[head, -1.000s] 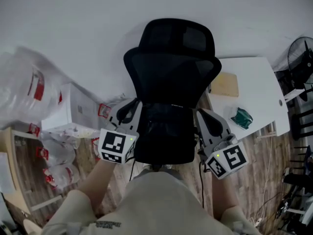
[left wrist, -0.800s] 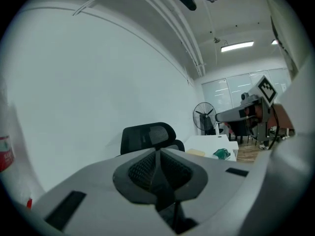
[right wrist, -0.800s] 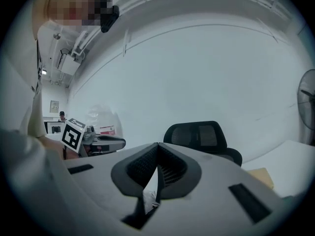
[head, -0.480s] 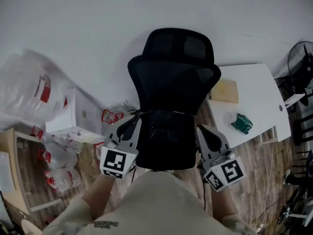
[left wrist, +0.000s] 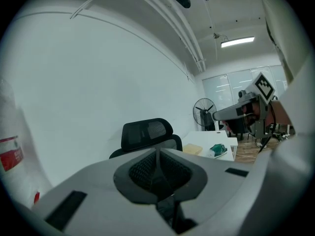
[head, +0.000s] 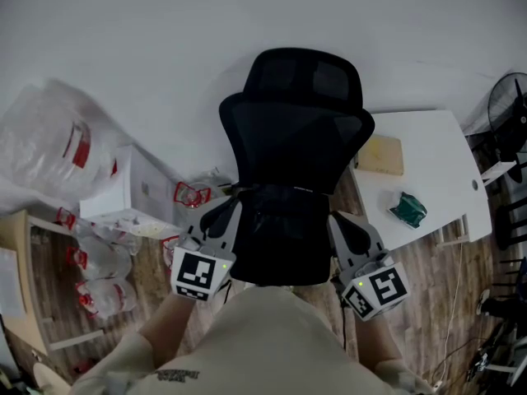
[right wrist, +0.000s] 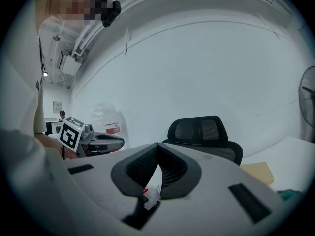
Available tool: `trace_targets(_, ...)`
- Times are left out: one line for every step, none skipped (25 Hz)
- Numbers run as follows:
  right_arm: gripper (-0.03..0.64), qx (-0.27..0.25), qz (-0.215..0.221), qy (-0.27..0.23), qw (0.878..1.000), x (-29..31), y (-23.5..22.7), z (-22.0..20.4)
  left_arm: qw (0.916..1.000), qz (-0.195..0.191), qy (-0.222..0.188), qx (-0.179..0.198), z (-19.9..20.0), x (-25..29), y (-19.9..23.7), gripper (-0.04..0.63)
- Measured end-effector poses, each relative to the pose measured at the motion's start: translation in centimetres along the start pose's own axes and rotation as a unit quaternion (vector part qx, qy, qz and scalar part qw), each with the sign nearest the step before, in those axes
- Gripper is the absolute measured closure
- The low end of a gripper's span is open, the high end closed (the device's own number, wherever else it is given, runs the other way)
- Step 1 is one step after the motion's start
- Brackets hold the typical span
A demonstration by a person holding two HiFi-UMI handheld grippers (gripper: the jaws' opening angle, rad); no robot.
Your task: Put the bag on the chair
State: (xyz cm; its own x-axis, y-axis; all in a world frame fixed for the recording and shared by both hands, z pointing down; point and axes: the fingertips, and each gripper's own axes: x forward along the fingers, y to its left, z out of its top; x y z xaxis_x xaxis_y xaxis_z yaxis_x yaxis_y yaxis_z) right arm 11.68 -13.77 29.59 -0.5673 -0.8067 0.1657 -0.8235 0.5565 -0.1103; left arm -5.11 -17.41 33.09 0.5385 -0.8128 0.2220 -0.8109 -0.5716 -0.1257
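Plastic bag [head: 51, 142] well left of left tongs [left wrist: 157, 153]; chair [head: 296, 130] between it, right tongs [right wrist: 158, 146].

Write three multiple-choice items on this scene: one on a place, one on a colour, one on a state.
1. Where does the green object lie?
A. on the white table
B. in a drawer
C. on a windowsill

2. What colour is the office chair?
A. white
B. black
C. red

3. How do the jaws of the left hand-held gripper stand?
A. wide apart
B. together
C. clamped on a cup

Answers:
1. A, it sits on the tabletop to the right of the chair.
2. B, its seat, back and headrest are all black.
3. B, its own view shows the two pads meeting with nothing between them.
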Motion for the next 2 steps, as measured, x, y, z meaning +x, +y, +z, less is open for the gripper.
trace_targets(0.595,0.001,-0.001,0.001,1.000,0.00,-0.08,-0.08,1.0000,-0.001,0.000,0.000,0.01,0.04,-0.06,0.558)
trace_targets(0.595,0.001,-0.001,0.002,1.000,-0.01,-0.16,-0.16,1.0000,-0.001,0.000,-0.001,0.00,0.07,-0.13,0.558)
